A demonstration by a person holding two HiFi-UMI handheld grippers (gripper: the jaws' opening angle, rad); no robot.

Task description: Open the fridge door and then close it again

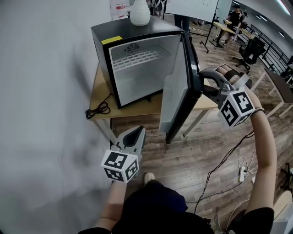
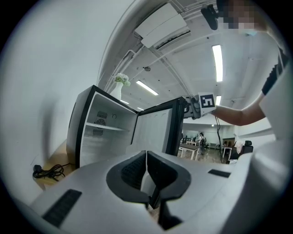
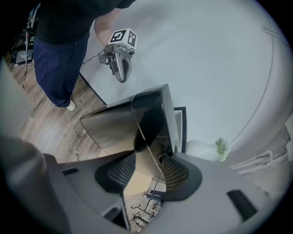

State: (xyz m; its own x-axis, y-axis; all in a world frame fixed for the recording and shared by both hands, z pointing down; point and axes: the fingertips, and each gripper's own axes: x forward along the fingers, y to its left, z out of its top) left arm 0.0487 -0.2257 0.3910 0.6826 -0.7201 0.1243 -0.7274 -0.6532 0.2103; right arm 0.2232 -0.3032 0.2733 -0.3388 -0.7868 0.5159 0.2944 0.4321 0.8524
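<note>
Open office, wood-plank floor (image 1: 206,151), plain white wall (image 1: 41,91) on the left. A light wooden surface (image 1: 137,109) stands against the wall and carries a small black box-shaped fridge (image 1: 146,29). A white ceramic vase (image 1: 140,13) sits on its top, and a black power cable (image 1: 98,109) is coiled at the surface's left edge.

The fridge's glossy black door (image 1: 176,96), white-lined inside, stands swung wide, roughly square to the cabinet. The white interior and wire shelf are fully exposed and look empty.

Right gripper (image 1: 205,87): jaws set fairly wide and straddling the door's free edge, one pad on the outer face and one on the inner side. Reads as a grip on the door.

Left gripper (image 1: 138,132): jaws together with nothing between them. It hangs low in front of the surface, well apart from the fridge and pointing towards it.

Progress, as judged: the opening half looks done. What is left is the closing half: swing the door back until it seats against the cabinet, then let go.
</note>
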